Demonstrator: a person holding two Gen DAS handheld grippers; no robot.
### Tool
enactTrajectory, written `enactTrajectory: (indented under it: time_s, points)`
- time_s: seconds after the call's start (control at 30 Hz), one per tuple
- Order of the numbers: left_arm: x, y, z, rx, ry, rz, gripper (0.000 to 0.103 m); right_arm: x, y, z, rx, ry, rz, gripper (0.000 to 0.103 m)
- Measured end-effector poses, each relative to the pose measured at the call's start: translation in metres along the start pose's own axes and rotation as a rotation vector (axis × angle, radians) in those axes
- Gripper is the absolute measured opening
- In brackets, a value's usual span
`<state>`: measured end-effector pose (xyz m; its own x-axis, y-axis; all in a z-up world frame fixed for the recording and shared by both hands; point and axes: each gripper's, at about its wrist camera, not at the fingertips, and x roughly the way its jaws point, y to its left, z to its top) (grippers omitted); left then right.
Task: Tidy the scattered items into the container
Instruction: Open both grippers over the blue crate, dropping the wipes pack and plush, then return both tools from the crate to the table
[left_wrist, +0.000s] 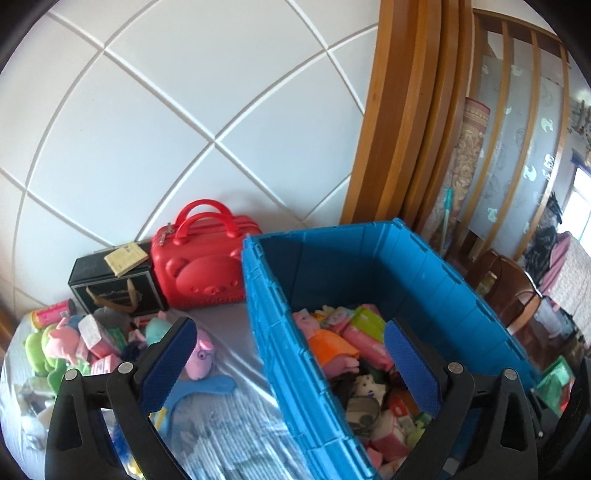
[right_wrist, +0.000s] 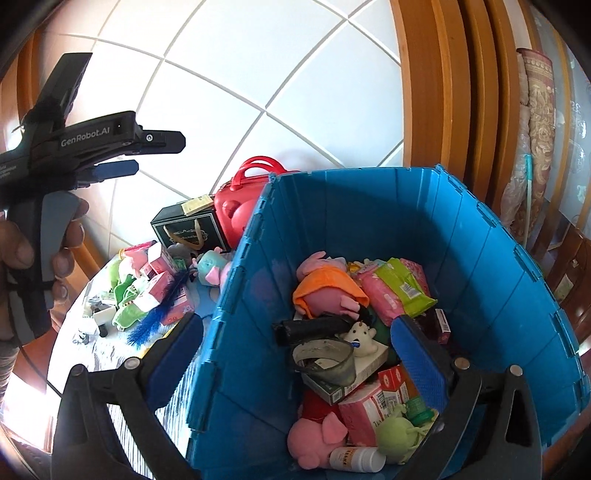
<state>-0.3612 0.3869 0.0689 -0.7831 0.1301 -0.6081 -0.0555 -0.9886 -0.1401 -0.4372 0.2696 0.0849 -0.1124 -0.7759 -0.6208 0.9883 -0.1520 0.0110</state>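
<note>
A blue plastic crate (left_wrist: 424, 266) stands on a silvery cloth, holding plush toys, packets and boxes. A pig plush in an orange dress (right_wrist: 325, 291) lies on top. My left gripper (left_wrist: 291, 369) is open and empty, its fingers straddling the crate's left wall. It also shows at the upper left of the right wrist view as the left gripper (right_wrist: 159, 155), held by a hand. My right gripper (right_wrist: 295, 362) is open and empty above the crate's near left corner. Scattered toys and boxes (left_wrist: 85, 339) lie left of the crate, with a pink pig plush (left_wrist: 201, 354) nearest.
A red hard case (left_wrist: 199, 266) and a black gift bag (left_wrist: 114, 288) stand against the tiled wall behind the pile. A blue feather (right_wrist: 162, 306) lies across the pile. A wooden door frame (left_wrist: 402, 122) rises behind the crate, with furniture to the right.
</note>
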Motion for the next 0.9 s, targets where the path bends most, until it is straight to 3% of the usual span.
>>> enactTrajectory:
  time_s: [0.3,0.47,0.9]
  points:
    - [-0.066,0.086,-0.049,-0.093,0.009,0.037,0.103,-0.007,0.093,-0.002,-0.077,0.005,0.021,0.103]
    - [-0.099,0.133,-0.079,-0.123,0.032,0.156,0.103,-0.011,0.154,-0.010,-0.134,0.009,0.050,0.103]
    - [-0.171,0.235,-0.157,-0.198,0.081,0.303,0.103,-0.011,0.283,-0.046,-0.247,0.061,0.127,0.103]
